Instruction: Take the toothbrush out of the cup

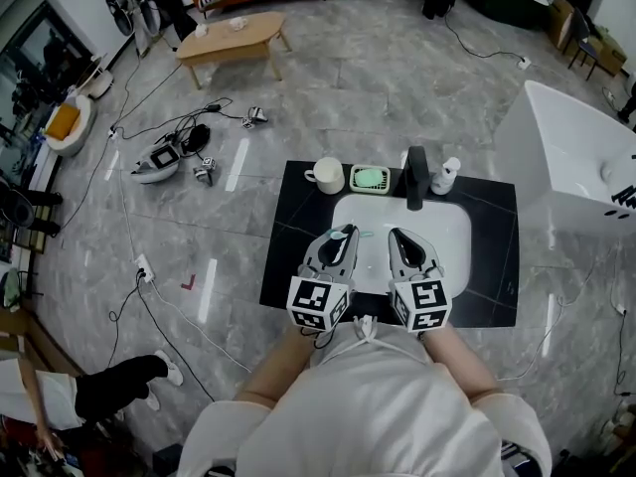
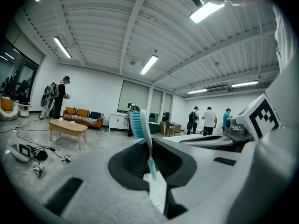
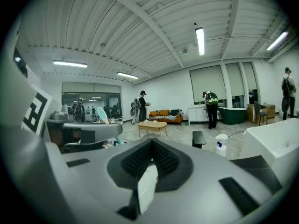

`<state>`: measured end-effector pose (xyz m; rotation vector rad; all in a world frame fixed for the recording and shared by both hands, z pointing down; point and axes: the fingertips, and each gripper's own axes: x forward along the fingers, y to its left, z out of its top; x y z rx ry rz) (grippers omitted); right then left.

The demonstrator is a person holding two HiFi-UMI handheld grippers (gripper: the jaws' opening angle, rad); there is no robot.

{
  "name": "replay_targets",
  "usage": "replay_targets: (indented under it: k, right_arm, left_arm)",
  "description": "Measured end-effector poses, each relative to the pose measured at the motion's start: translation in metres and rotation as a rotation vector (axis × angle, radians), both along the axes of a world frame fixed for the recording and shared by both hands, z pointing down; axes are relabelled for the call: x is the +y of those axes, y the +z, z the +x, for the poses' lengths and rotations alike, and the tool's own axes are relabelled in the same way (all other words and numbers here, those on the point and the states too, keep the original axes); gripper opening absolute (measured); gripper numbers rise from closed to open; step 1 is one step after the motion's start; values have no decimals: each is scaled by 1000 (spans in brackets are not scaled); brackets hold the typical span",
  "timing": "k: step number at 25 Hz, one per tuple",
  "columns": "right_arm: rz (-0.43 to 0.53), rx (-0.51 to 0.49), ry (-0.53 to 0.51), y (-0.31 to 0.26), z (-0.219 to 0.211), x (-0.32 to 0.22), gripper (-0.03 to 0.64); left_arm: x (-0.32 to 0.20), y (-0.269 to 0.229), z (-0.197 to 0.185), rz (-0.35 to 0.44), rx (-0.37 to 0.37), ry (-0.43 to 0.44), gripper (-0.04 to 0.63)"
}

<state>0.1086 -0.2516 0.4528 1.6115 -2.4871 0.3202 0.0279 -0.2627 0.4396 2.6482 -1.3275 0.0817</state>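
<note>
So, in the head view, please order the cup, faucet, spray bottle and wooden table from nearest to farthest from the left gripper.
1. Cup, ahead and slightly left.
2. Faucet, ahead to the right.
3. Spray bottle, right of the faucet.
4. Wooden table, far off, upper left.

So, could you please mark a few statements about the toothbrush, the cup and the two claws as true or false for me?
1. The soap dish sits between the cup and the faucet. True.
2. The left claw grips the toothbrush. True.
3. The toothbrush stands in the cup. False: it is out of the cup, clamped bristles-up in the left claw.
4. The right claw holds the spray bottle. False: its jaws are together on nothing, and the spray bottle stands on the counter beside the faucet.
</note>
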Motion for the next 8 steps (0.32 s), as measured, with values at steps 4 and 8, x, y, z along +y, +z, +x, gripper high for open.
replay_targets:
  k: [4, 8]
  right_arm:
    - [0, 11, -5, 2, 1, -2, 26]
    - [-1, 5, -12, -1, 0, -2, 26]
  left_arm:
    - [-4, 0, -1, -7, 11, -7, 37]
    - [-5, 0, 1, -11, 14, -7, 35]
